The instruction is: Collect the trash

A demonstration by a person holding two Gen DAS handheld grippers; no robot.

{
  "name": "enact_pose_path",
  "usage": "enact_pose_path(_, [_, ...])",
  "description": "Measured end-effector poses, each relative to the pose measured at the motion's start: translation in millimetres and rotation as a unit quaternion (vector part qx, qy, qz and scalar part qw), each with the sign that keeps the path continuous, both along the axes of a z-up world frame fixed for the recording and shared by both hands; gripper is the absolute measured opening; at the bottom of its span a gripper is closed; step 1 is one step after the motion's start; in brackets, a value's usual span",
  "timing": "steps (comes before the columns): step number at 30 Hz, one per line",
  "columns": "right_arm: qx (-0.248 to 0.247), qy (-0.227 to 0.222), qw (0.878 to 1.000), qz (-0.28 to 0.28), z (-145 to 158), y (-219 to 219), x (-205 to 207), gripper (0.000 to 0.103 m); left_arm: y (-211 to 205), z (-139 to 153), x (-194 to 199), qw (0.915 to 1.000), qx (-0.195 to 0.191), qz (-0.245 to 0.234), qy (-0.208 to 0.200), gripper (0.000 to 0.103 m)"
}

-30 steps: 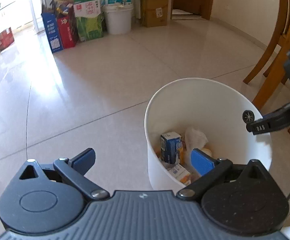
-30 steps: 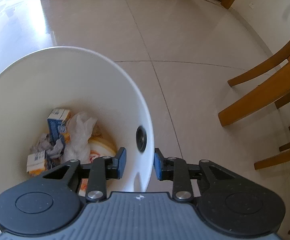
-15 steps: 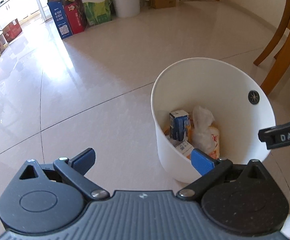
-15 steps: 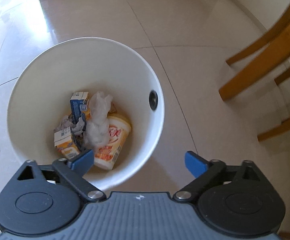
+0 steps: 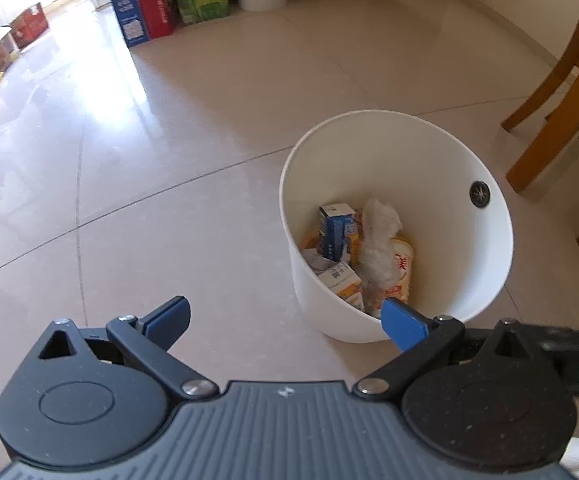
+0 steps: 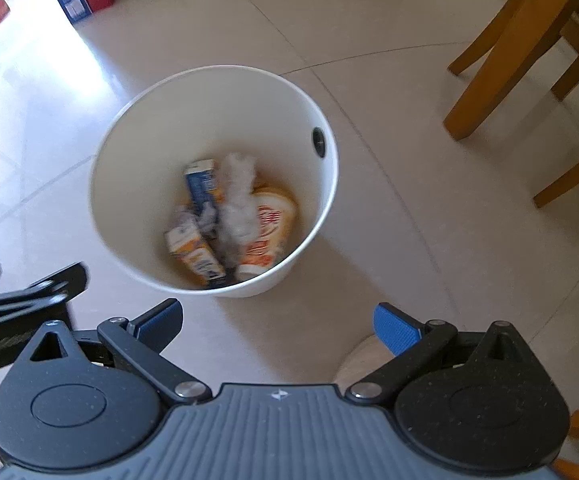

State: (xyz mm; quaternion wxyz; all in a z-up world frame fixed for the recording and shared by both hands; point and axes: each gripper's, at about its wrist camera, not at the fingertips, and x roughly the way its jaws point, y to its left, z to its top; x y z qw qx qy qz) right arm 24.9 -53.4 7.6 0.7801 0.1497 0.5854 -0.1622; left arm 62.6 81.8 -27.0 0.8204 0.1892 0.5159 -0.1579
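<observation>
The round white plastic bin (image 5: pixel 485 264) stands on the tiled floor (image 5: pixel 169 160), holding light cartons and crumpled tissue (image 6: pixel 237 200). Both grippers, left (image 5: pixel 285 318) and right (image 6: pixel 275 318), hang empty, jaws wide. The rigid, thin rim looks best to pinch.

Strong daylight enters from the upper left, throwing white glare across the glossy floor (image 5: pixel 101 104) in both views. The white bin (image 6: pixel 137 128) is evenly lit, its contents slightly smeared by motion blur in the right wrist view; the left wrist view is sharper. Fisheye distortion bends tile seams and the wooden chair legs (image 5: pixel 549 92) near the edges.
</observation>
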Motion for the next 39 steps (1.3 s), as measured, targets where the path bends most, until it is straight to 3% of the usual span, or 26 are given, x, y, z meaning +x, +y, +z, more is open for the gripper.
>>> enact_pose_path(11, [-0.019, -0.039, 0.999, 0.015, 25, 7, -13, 0.103, -2, 11, -5, 0.9999, 0.013, 0.003, 0.002, 0.101])
enact_pose_path(39, [-0.023, -0.042, 0.999, 0.009, 25, -6, -14, 0.103, -12, 17, -9, 0.9999, 0.016, -0.001, 0.002, 0.101])
